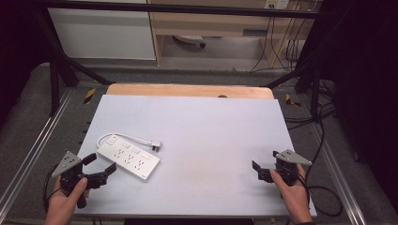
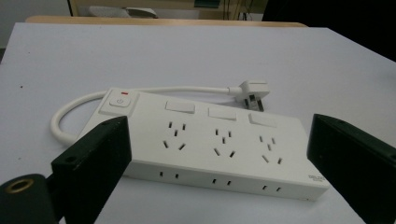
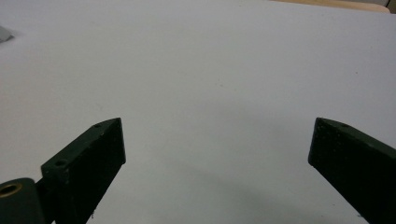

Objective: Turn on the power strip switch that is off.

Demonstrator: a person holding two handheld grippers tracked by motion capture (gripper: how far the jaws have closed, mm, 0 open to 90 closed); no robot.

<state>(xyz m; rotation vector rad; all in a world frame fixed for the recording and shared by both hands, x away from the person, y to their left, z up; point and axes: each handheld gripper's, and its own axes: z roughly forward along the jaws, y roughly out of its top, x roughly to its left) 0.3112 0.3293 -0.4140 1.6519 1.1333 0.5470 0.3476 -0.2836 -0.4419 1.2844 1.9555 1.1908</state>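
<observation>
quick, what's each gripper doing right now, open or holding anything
left gripper: open, holding nothing, aimed at the power strip.
right gripper: open, holding nothing, bare table ahead of it.

A white power strip (image 1: 128, 161) lay on the left part of a pale table (image 1: 211, 140), its cord looped behind it. The left tool (image 1: 99, 167), jaws apart, sat just beside the strip. The right tool (image 1: 264, 161), also spread, rested near the right edge.
</observation>
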